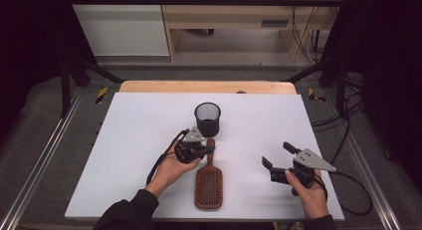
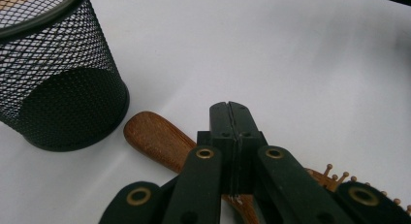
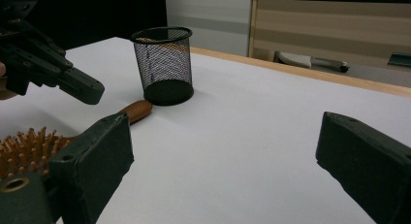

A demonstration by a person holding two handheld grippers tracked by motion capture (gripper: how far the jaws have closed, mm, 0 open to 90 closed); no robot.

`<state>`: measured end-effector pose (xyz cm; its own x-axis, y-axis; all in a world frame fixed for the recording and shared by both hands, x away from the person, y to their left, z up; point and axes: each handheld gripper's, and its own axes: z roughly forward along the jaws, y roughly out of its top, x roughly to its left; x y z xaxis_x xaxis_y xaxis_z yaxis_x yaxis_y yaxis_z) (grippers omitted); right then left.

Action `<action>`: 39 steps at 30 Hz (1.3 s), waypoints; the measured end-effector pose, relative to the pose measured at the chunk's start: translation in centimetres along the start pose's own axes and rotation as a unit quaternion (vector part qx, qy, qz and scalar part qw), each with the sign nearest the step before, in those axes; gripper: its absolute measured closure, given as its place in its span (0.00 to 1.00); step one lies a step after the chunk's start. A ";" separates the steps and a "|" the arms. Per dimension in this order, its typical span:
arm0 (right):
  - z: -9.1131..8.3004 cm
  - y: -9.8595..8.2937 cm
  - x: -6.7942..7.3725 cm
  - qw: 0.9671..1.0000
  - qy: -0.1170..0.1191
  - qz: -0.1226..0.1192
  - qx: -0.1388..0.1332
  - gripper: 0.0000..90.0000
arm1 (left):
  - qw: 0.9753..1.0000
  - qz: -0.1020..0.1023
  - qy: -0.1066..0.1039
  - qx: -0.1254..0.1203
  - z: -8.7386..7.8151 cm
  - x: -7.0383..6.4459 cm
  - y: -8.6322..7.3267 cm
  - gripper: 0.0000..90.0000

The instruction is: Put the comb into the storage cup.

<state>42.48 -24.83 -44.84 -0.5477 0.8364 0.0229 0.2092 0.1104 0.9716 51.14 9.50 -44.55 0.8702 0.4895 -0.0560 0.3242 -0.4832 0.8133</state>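
A wooden paddle hairbrush (image 1: 208, 182) lies bristles-up on the white table (image 1: 139, 125), handle pointing away from me toward a black mesh cup (image 1: 207, 119). The cup stands upright just past the handle's end. My left gripper (image 1: 212, 148) hovers over the handle with its jaws shut and nothing between them. In the left gripper view the closed jaws (image 2: 230, 108) sit above the handle (image 2: 155, 136), and the cup (image 2: 63, 88) is at the left. My right gripper (image 1: 277, 155) is wide open to the brush's right. The right gripper view shows those spread jaws (image 3: 220, 151), the cup (image 3: 164, 64), the brush (image 3: 29, 146) and the left gripper (image 3: 89, 92).
A wooden strip (image 1: 206, 86) borders the table's far edge, with pale cabinets (image 1: 224, 21) beyond it. Cables (image 1: 348, 140) trail off the right side. Black frame bars (image 1: 69, 75) stand at the far corners. Bare white surface lies around the cup and brush.
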 end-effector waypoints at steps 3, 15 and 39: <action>0.1 0.0 0.0 1.000 0.000 0.000 0.003 0.07 | 1.000 -0.002 -0.006 0.005 0.4 0.2 0.0 1.00; 0.1 -0.1 0.0 1.000 0.003 0.003 0.003 0.07 | 0.996 0.013 -0.021 0.089 3.7 0.1 0.0 1.00; 0.0 0.0 0.1 1.000 0.005 0.003 0.000 0.08 | 0.993 -0.001 0.013 0.118 -0.2 1.6 -2.6 1.00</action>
<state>42.47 -24.75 -44.86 -0.5549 0.8313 0.0310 0.2121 0.1054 0.9715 51.59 11.66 -46.60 0.8610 0.5070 -0.0403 0.4059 -0.6371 0.6552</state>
